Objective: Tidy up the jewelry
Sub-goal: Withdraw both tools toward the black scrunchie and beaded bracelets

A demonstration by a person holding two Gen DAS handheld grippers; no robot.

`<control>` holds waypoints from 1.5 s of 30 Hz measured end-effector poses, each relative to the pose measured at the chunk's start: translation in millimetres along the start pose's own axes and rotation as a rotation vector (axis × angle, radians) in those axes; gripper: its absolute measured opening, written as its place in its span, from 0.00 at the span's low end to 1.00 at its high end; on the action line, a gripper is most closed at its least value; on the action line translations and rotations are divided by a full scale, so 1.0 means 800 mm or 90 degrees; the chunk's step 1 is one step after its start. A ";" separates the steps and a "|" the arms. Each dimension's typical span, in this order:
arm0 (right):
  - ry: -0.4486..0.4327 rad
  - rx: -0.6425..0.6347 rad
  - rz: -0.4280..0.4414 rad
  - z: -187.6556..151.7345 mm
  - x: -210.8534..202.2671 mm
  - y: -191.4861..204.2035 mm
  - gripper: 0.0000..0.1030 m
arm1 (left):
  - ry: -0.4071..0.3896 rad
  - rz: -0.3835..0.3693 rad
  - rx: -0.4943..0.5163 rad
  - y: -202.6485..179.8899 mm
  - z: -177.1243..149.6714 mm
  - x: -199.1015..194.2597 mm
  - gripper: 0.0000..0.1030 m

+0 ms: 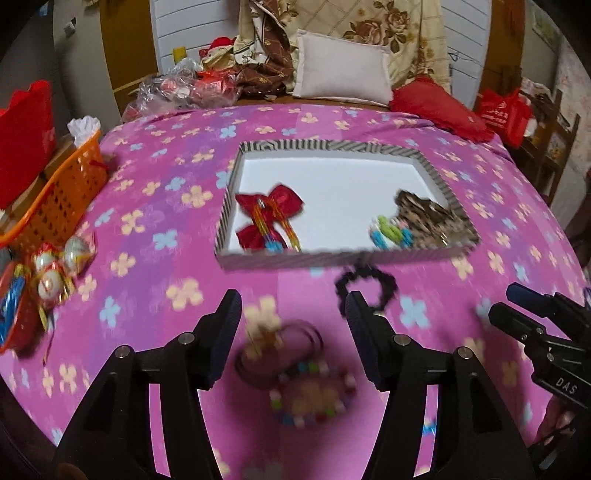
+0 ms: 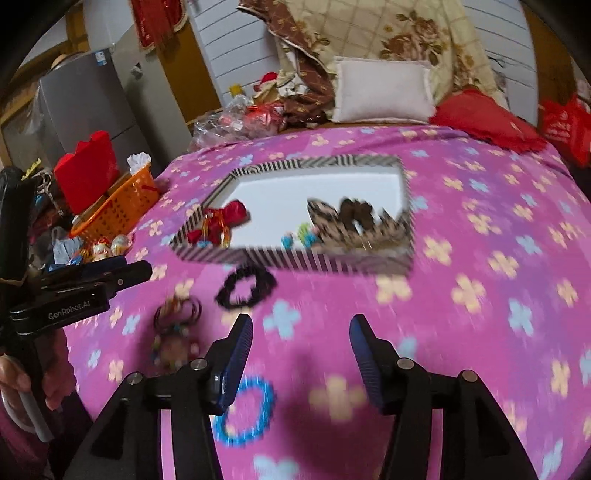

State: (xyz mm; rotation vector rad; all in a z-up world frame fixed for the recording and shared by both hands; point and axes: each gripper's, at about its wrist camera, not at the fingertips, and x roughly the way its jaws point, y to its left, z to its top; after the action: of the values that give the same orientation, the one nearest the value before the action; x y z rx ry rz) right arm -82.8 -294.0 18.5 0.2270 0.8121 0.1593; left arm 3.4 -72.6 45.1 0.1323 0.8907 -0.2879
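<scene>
both tools (image 1: pixel 293 314) (image 2: pixel 301 334) gape empty above loose bracelets (image 1: pixel 312 400), short of the tray (image 1: pixel 225 218).

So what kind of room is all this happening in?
Most likely a bedroom at home: the work surface looks like a bed under a pink flowered sheet, with a white pillow and a floral quilt piled at its far end.

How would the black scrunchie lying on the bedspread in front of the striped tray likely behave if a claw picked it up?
The black scrunchie looks like ruffled fabric in a loose ring, so it would probably sag and fold. It seems light, and its ruffles should grip rather than slip. Lying flat on the soft bedspread, it is unlikely to roll.
</scene>
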 end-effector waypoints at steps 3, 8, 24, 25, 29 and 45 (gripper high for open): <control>0.010 0.016 -0.011 -0.023 -0.021 -0.009 0.51 | -0.002 -0.003 0.000 -0.010 -0.024 -0.017 0.57; -0.005 0.032 -0.020 -0.043 -0.054 -0.013 0.52 | -0.012 -0.024 -0.014 -0.024 -0.049 -0.040 0.57; -0.070 0.075 -0.061 -0.078 -0.149 -0.051 0.69 | -0.014 -0.076 0.007 -0.081 -0.063 -0.072 0.65; -0.075 0.080 -0.067 -0.080 -0.155 -0.055 0.69 | -0.017 -0.074 0.012 -0.087 -0.061 -0.073 0.65; -0.085 0.103 -0.066 -0.088 -0.164 -0.066 0.69 | -0.021 -0.083 0.026 -0.102 -0.057 -0.079 0.65; -0.042 0.112 -0.051 -0.080 -0.106 -0.062 0.69 | -0.006 -0.023 -0.039 -0.019 -0.098 -0.084 0.67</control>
State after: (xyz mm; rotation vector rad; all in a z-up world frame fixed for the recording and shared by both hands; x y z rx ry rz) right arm -184.2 -351.8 22.3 0.3633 0.7688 0.0039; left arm -99.6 -55.8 48.8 0.0583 0.8925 -0.2935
